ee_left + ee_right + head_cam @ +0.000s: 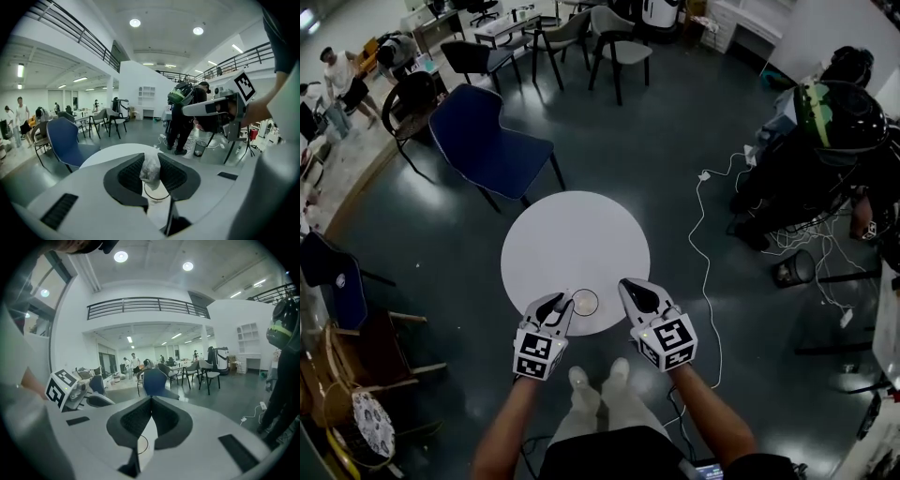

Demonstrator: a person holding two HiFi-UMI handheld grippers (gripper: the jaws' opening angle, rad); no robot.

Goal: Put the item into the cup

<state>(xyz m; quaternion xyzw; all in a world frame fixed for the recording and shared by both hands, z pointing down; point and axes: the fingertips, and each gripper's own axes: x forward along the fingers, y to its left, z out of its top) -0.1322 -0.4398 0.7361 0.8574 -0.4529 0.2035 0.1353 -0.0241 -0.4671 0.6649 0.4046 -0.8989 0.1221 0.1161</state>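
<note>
A clear cup (585, 302) stands near the front edge of the round white table (572, 234). In the left gripper view, my left gripper (151, 158) is shut on a crumpled whitish item (150, 171), which hangs just above the cup's rim (156, 195). In the head view the left gripper (563, 305) sits right beside the cup on its left. My right gripper (628, 289) hovers just right of the cup. In the right gripper view its jaws (151, 400) meet at the tips with nothing between them, and the cup's rim (142, 445) shows below.
A blue chair (487, 141) stands beyond the table on the left, with grey chairs farther back. White cables (708, 234) and a black bin (792, 270) lie on the floor to the right, near a person in a helmet (834, 117).
</note>
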